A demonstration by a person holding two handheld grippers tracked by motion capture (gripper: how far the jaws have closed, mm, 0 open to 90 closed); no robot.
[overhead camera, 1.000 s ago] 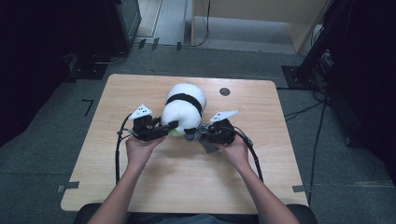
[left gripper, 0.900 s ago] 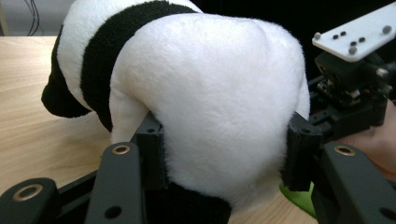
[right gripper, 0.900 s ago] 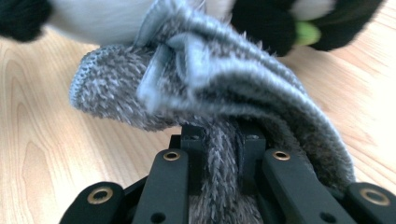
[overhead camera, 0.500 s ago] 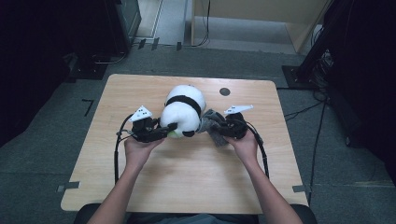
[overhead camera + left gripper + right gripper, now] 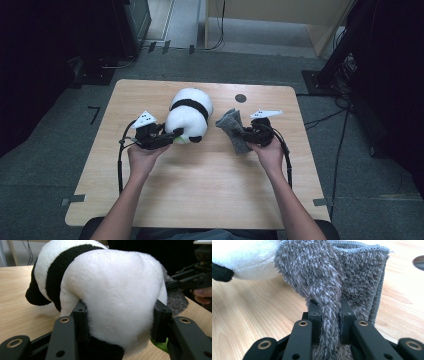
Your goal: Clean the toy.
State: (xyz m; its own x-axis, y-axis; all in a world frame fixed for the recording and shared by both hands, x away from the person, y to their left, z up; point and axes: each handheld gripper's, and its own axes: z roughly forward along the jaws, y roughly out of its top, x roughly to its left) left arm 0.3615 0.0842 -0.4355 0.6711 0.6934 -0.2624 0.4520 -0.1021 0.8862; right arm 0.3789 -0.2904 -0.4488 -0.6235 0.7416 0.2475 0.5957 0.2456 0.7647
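Gripping a plush panda [image 5: 112, 290] between the black jaws of the left gripper [image 5: 120, 325]: soft white pile bulging over both pads, rounded and squashy, with a black band wrapping the body farther up and a black limb jutting toward the wooden table [image 5: 15, 302]. Peeking out under the right pad, a scrap of something green, possibly part of the toy, too hidden to say.

Clamping a grey cloth [image 5: 337, 280] in the right gripper [image 5: 329, 315], jaws drawn close on a pinched fold of shaggy, long-fibred fabric; stitched hem running along the top edge, folded layers stacking at the side. Lying just beyond the cloth in the right gripper view, white fur and a black tip of the panda.

Seen from above, sitting near the table's middle, the panda [image 5: 189, 117] at the tip of the left gripper [image 5: 170, 136], and the cloth [image 5: 231, 127] standing up just in front of the right gripper [image 5: 245, 134], a narrow gap of bare wood separating toy and cloth. Farther back, marking the tabletop, a small dark round spot [image 5: 240, 98].
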